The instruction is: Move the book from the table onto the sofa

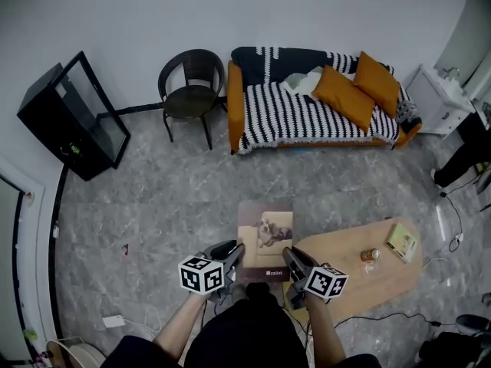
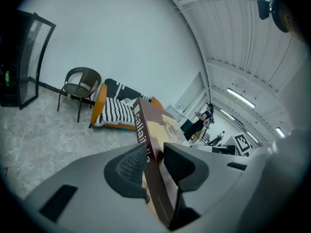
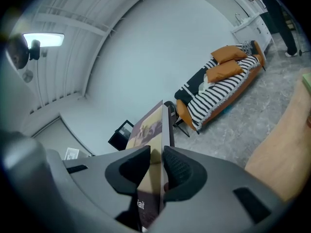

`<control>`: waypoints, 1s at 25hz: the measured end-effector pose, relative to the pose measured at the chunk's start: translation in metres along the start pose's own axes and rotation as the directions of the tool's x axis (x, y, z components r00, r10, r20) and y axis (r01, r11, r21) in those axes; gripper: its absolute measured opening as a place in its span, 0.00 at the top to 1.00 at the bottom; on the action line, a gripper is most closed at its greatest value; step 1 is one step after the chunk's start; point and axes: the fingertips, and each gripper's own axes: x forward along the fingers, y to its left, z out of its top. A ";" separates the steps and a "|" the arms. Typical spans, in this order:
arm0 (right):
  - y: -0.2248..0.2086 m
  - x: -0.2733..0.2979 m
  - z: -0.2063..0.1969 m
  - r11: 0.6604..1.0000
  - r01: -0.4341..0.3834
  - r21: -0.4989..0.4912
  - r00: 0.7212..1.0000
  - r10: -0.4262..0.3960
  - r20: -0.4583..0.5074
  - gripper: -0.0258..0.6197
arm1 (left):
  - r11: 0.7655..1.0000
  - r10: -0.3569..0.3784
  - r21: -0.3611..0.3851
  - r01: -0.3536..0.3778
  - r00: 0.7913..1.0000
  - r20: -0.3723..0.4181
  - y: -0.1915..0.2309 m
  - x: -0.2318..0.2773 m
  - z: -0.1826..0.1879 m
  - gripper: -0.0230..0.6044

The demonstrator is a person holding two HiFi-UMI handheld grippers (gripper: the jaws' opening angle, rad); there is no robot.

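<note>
A large brown book [image 1: 265, 240] with a dog picture on its cover hangs flat in the air over the grey floor, between me and the sofa [image 1: 318, 102]. My left gripper [image 1: 234, 253] is shut on the book's near left edge [image 2: 146, 144]. My right gripper [image 1: 292, 257] is shut on its near right edge [image 3: 158, 166]. The orange sofa with a black-and-white striped throw and orange cushions stands against the far wall, well beyond the book. The sofa [image 2: 116, 111] lies ahead in the left gripper view, and the sofa [image 3: 221, 89] also shows ahead right in the right gripper view.
A low wooden table [image 1: 360, 271] stands at my right with a green booklet [image 1: 401, 241] and a small can [image 1: 370, 255]. A dark round chair [image 1: 190, 90] stands left of the sofa, a black glass cabinet [image 1: 73, 117] at far left. A person [image 1: 464, 159] stands at the right edge.
</note>
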 end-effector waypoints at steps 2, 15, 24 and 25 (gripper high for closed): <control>-0.005 0.011 0.012 1.000 0.000 0.001 1.000 0.000 0.001 0.80 | 1.000 0.000 0.000 0.000 1.000 -0.001 0.006 0.011 0.010 0.78; -0.058 0.098 0.130 1.000 -0.029 0.004 1.000 0.029 0.007 0.80 | 1.000 0.020 0.007 -0.020 1.000 -0.005 0.048 0.121 0.108 0.78; -0.085 0.134 0.200 0.998 -0.059 0.022 0.998 0.060 -0.014 0.80 | 0.999 0.039 -0.009 -0.039 0.999 -0.017 0.057 0.181 0.164 0.78; -0.088 0.136 0.206 0.998 -0.060 0.023 0.998 0.061 -0.016 0.80 | 0.999 0.041 -0.010 -0.041 0.999 -0.016 0.057 0.186 0.168 0.78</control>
